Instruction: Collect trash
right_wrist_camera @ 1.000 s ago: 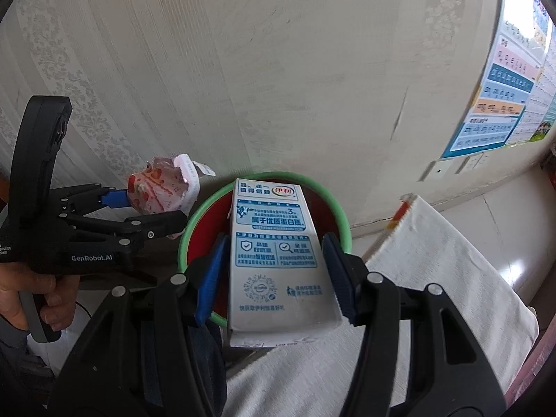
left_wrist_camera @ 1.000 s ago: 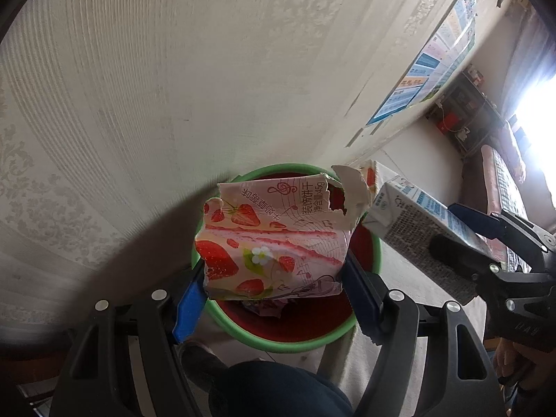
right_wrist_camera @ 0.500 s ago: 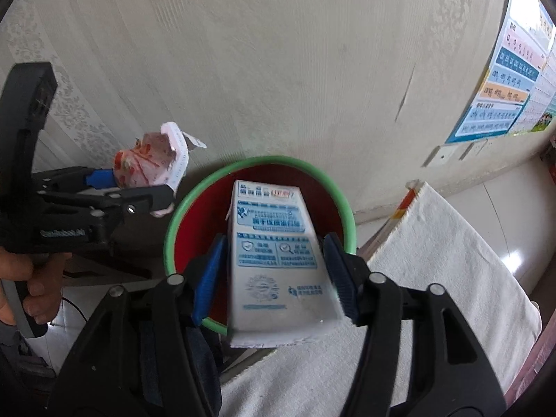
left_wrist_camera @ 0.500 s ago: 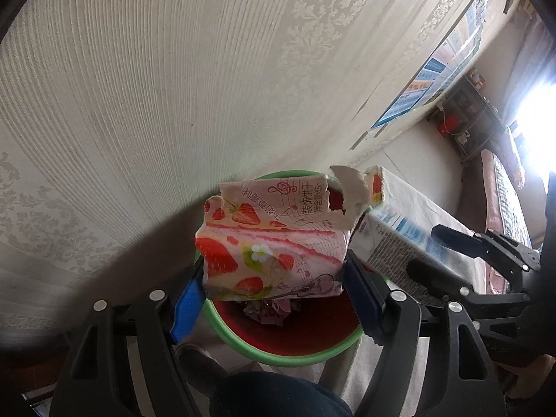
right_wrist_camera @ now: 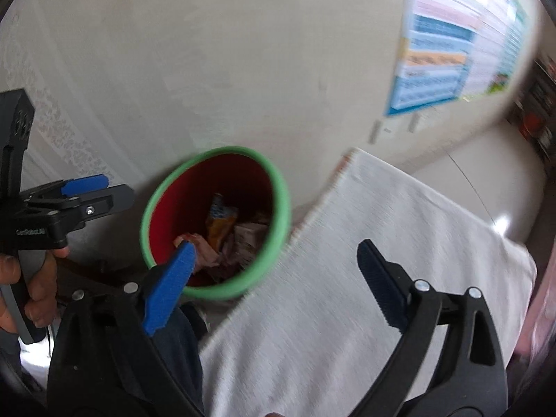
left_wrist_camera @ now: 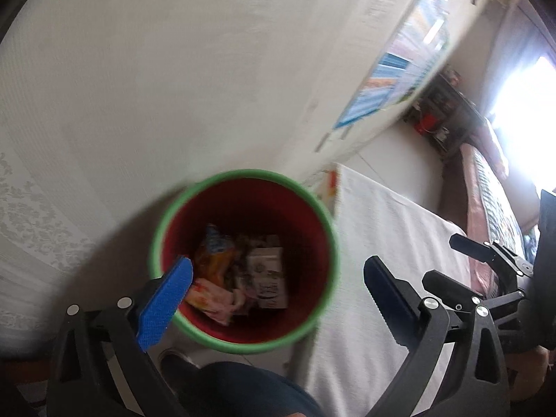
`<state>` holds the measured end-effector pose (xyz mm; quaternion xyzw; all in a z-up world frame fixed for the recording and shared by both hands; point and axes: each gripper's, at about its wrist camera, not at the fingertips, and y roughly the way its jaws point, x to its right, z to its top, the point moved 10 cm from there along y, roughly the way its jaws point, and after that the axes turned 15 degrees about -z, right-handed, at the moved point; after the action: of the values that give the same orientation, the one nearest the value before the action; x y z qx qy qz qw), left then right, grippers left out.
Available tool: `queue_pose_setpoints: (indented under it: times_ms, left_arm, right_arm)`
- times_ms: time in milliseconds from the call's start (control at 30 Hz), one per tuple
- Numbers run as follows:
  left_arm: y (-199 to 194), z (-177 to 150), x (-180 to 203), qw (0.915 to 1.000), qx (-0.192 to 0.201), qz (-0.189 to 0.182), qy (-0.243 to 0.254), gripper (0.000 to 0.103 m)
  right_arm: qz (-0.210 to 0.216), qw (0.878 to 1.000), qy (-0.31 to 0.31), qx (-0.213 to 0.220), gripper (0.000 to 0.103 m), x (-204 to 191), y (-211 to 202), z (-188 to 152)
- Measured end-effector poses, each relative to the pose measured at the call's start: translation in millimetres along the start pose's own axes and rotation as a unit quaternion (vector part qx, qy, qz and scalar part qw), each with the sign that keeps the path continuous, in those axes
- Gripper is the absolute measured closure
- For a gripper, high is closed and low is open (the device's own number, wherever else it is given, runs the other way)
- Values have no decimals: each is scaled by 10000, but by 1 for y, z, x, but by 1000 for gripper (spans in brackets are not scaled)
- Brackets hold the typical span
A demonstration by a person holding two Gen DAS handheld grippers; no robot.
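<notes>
Above the red bin (left_wrist_camera: 243,260) with the green rim, both grippers are held wide open with nothing between their fingers: the left gripper (left_wrist_camera: 278,283) over the bin mouth, the right gripper (right_wrist_camera: 274,267) at its edge above the white cloth (right_wrist_camera: 365,260). Inside the bin, a milk carton (left_wrist_camera: 267,274) and a strawberry wrapper (left_wrist_camera: 208,295) are seen lying on other trash.

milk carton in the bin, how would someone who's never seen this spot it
Find the white cloth-covered table by the wall; beside its end stands a red bin with a green rim. Look down inside: the milk carton lies on the side nearer the table. It is the only boxy, pale, printed block there, while the orange packet and pink wrapper beside it are soft and crumpled.
</notes>
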<state>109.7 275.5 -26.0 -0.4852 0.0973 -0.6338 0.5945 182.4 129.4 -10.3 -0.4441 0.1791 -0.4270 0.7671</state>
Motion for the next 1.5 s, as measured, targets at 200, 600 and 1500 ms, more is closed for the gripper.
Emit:
queue_pose_setpoints:
  times_ms: [200, 600, 1500]
  left_arm:
    - [11, -24, 73, 9986, 81, -365, 384, 8]
    - [61, -124, 197, 9815, 42, -694, 1784, 8]
    - [34, -175, 218, 9705, 787, -342, 2254, 8]
  right_arm:
    - [-337, 9946, 977, 11, 9, 83, -22, -54]
    - [-1753, 9645, 1856, 679, 5, 199, -87, -171]
    - [-2055, 9432, 2264, 1296, 5, 190, -127, -249]
